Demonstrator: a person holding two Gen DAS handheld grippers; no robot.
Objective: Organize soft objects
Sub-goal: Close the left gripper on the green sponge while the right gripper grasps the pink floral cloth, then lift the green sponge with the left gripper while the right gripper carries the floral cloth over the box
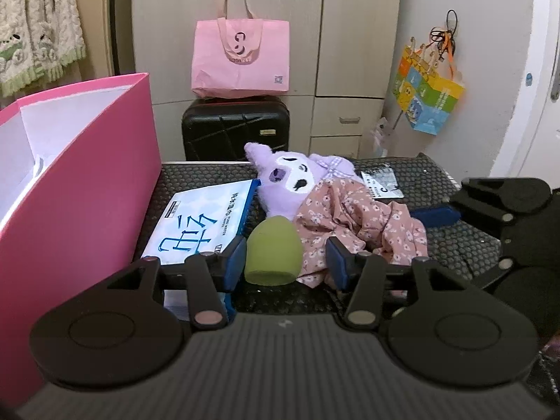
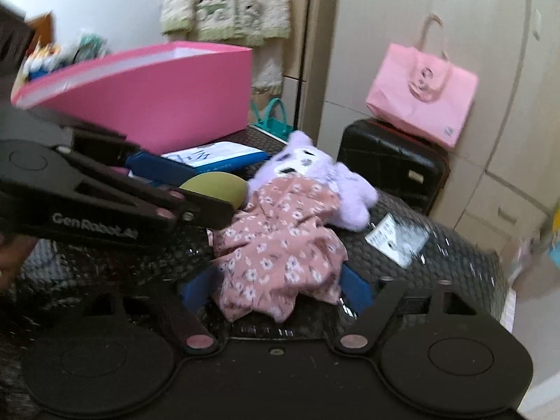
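Green sponge [image 1: 273, 250], egg-shaped, sits lower centre of my left wrist view, right between my left gripper [image 1: 287, 260] pads. Long axis runs away from me, flat end nearest. Left pad looks touching or nearly; right pad has a gap, so jaws apart, not clamped. Floral cloth [image 1: 360, 224] just right of it, purple plush [image 1: 294, 178] behind, pink box [image 1: 80, 189] at left. My right gripper [image 2: 276, 287] is wide apart round the cloth's near edge, no squeeze. Left's nearer the sponge.

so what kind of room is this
Probably a bedroom or home storage corner: tall beige wardrobe doors, a black hard-shell suitcase with a pink tote bag on it, a hanging cream fleece garment.
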